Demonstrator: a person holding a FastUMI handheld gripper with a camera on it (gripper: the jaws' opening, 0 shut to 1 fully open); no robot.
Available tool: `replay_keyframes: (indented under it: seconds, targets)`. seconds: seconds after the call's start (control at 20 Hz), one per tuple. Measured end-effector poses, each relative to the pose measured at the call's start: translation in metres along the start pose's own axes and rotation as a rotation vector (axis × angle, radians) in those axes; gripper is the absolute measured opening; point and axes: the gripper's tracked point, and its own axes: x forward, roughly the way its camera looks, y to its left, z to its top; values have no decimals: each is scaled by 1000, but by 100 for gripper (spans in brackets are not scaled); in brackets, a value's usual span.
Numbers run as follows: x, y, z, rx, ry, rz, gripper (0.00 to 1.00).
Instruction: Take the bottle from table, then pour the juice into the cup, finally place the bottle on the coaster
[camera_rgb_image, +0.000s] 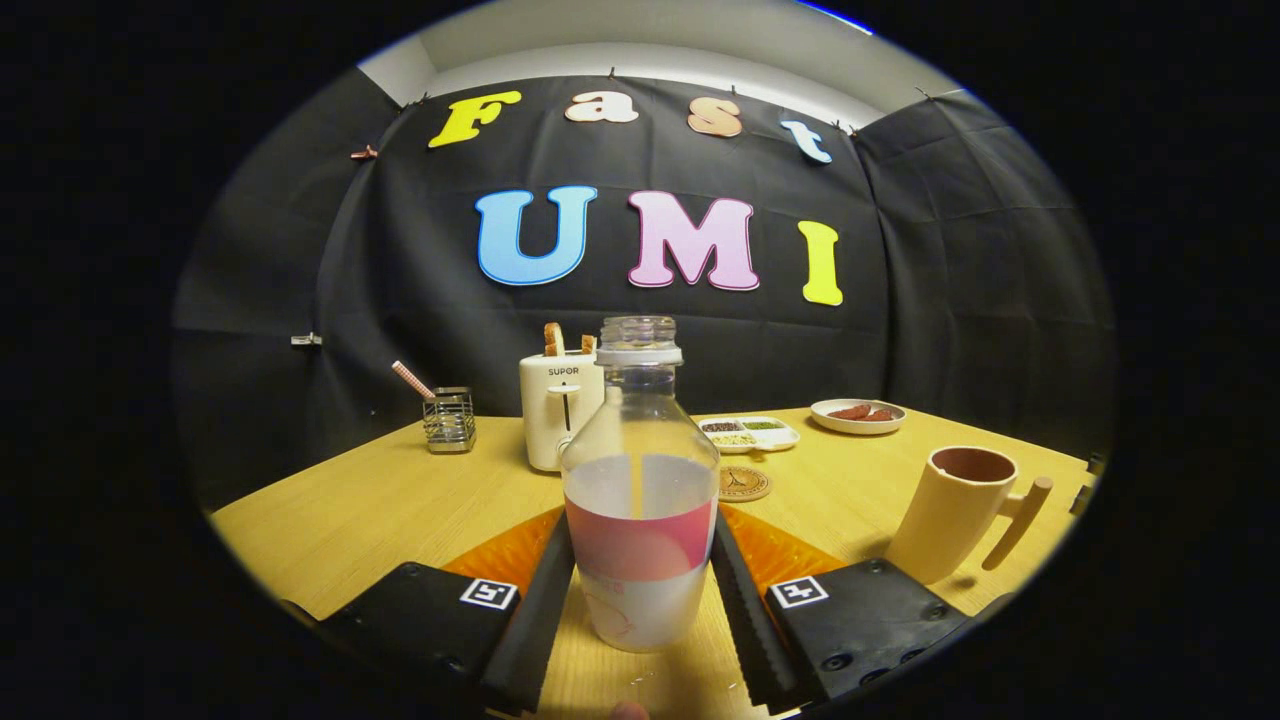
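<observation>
Standing upright on the wooden worktop (380, 510), the clear bottle (640, 490) sits between the jaws of the gripper (640, 590), its cap off and pale liquid filling roughly its lower half. The two fingers (545, 590) flank the bottle's labelled lower body and lie against its sides, so the jaws look closed onto the bottle, though how firmly they press I cannot tell. Just beyond the bottle lies a round coaster (744, 483), flat on the worktop. Off to the right of the fingers a tan cup (955, 512) with a peg-like handle stands upright. Behind the bottle are a white toaster (553, 410) with bread in it, a divided tray (752, 432), a small plate (858, 415) and a wire holder (449, 420)
</observation>
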Motion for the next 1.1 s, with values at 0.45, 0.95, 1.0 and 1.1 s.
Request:
replay_keyframes:
  seconds: [0.45,0.95,1.0,1.1]
  targets:
    - [-20,-11,66,64,-20,15,76]
    - [-21,-35,78,349,69,26,76]
    - [-19,-37,78,398,78,29,76]
    - [-16,-45,76,516,89,33,76]
